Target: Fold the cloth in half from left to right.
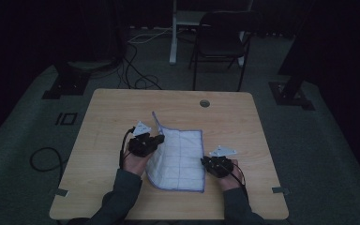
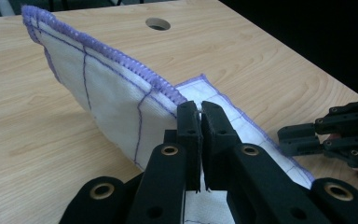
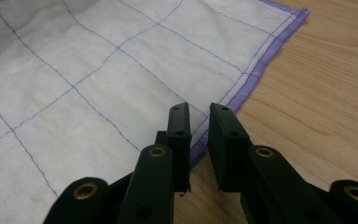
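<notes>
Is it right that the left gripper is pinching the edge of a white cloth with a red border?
Not quite: the border is purple, not red. The left gripper view shows the left gripper shut on the edge of the white cloth, lifting it off the table.

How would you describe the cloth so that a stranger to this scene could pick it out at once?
On the wooden table, between the two grippers, lies a white cloth. It has thin purple grid lines and a purple stitched edge, and the left gripper pinches its edge so one corner stands raised.
</notes>
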Motion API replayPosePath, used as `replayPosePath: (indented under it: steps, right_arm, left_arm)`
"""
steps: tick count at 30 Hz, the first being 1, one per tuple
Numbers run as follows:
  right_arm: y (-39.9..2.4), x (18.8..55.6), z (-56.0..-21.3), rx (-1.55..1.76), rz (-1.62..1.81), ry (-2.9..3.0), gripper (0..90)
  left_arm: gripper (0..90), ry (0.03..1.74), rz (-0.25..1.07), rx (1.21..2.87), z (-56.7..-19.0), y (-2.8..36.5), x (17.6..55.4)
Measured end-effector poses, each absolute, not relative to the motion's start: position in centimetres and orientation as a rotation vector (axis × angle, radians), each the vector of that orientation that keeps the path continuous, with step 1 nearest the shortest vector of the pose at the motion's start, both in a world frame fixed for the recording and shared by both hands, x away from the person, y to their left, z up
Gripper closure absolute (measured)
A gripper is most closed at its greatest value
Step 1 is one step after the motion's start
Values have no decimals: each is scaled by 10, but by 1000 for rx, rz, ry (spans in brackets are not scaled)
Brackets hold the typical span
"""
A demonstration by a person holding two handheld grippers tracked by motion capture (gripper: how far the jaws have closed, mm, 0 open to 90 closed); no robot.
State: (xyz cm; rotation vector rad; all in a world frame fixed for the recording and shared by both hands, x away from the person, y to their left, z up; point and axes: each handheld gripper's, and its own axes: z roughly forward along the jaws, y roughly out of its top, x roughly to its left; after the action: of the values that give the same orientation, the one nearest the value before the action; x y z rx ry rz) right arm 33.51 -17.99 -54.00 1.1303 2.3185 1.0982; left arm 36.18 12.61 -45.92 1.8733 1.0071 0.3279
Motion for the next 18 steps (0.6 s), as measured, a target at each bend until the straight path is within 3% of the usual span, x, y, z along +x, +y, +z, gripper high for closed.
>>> replayPosePath:
  steps: [18]
  right_arm:
    - [-180,334,-539,1135,1099,2315,784]
  left_arm:
    - [875,999,298,1887,-466,104,376]
